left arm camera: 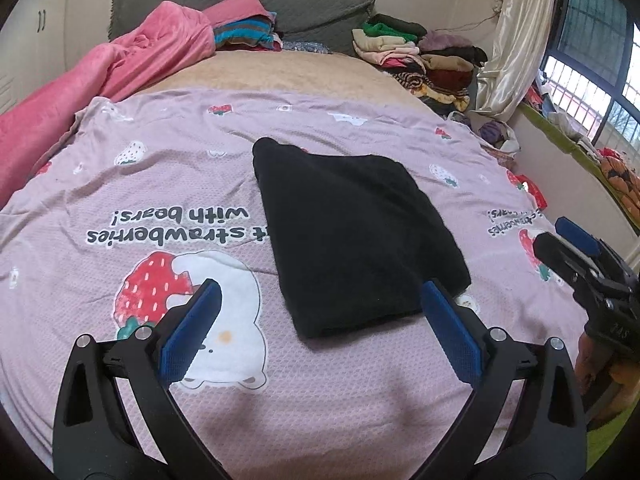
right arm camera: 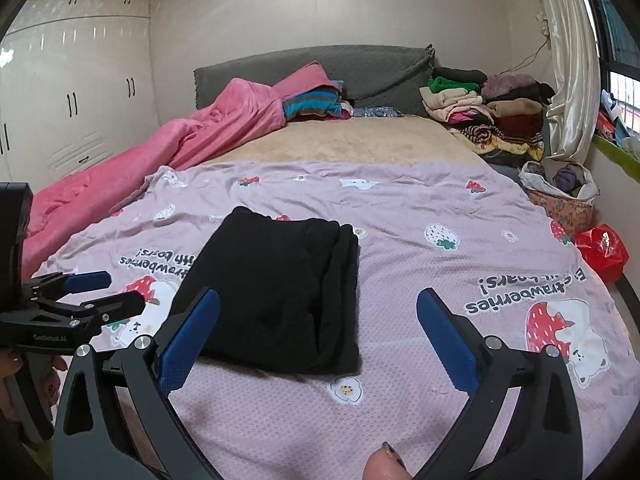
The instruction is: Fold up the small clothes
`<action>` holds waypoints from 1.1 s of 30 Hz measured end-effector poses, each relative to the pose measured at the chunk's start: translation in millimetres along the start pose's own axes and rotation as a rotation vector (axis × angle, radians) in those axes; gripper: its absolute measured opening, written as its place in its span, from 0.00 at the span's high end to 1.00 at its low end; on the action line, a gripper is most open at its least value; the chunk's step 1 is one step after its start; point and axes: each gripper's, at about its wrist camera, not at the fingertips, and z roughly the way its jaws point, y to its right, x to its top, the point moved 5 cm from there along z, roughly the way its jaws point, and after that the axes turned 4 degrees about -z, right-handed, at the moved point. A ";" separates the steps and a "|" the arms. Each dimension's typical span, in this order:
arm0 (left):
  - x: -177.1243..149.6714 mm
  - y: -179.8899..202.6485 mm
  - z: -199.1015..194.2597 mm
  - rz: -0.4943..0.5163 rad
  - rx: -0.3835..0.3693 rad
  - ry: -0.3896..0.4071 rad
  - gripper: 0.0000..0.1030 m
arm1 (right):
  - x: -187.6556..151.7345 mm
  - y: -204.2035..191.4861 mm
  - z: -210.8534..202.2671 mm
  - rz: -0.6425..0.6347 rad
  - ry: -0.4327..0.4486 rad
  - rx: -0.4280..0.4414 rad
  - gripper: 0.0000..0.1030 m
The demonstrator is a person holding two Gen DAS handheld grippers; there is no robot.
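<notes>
Left wrist view
Black garment: the black garment (left arm camera: 352, 236) lay folded into a compact rectangle on the pink bedspread (left arm camera: 160, 184), in the middle of the bed, with nothing holding it.
Left gripper: the left gripper (left arm camera: 320, 320) hovered just before the garment's near edge, jaws spread wide and empty.
Right gripper: the right gripper (left arm camera: 568, 248) showed at the right edge, apart from the cloth and empty.
Step in hand: the fold looked finished or nearly so; a good next move would have been to pinch the near corners evenly, or to slide the bundle aside without letting its layers slip.

Right wrist view
Black garment: from here it lay ahead and left of centre, its stacked layers showing along the right edge.
Right gripper: jaws spread, nothing between them; its left finger (right arm camera: 192, 332) crossed in front of the garment's near corner, contact unclear.
Left gripper: seen at the left margin, beside the cloth.
Around: a pink blanket (right arm camera: 160, 152) ran along the left side, a pile of folded clothes (right arm camera: 480, 108) sat by the headboard, and a basket (right arm camera: 560, 192) and red bag (right arm camera: 600, 248) stood off the right side.
In the way: nothing lay between grippers and garment.
</notes>
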 end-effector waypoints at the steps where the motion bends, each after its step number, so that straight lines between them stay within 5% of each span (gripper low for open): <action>1: -1.2 -2.3 2.8 -0.002 0.006 -0.005 0.09 | 0.7 1.9 6.2 0.003 -0.010 0.001 0.04; 14: -5.0 -40.0 68.7 -0.105 0.052 -0.111 0.09 | 28.1 37.9 171.4 0.222 -0.286 0.091 0.07; 19: -2.8 -35.6 78.3 -0.116 0.002 -0.119 0.09 | 27.3 33.1 212.4 0.235 -0.371 0.105 0.41; 21: -2.0 -34.3 81.4 -0.126 -0.015 -0.123 0.09 | 28.1 30.8 217.2 0.242 -0.362 0.129 0.81; 28: 1.3 -15.4 87.4 -0.121 -0.072 -0.142 0.09 | 64.2 29.7 176.2 0.093 -0.181 0.115 0.88; 33: -7.1 1.1 97.9 -0.076 -0.073 -0.174 0.09 | 47.6 36.0 196.7 0.028 -0.241 0.027 0.88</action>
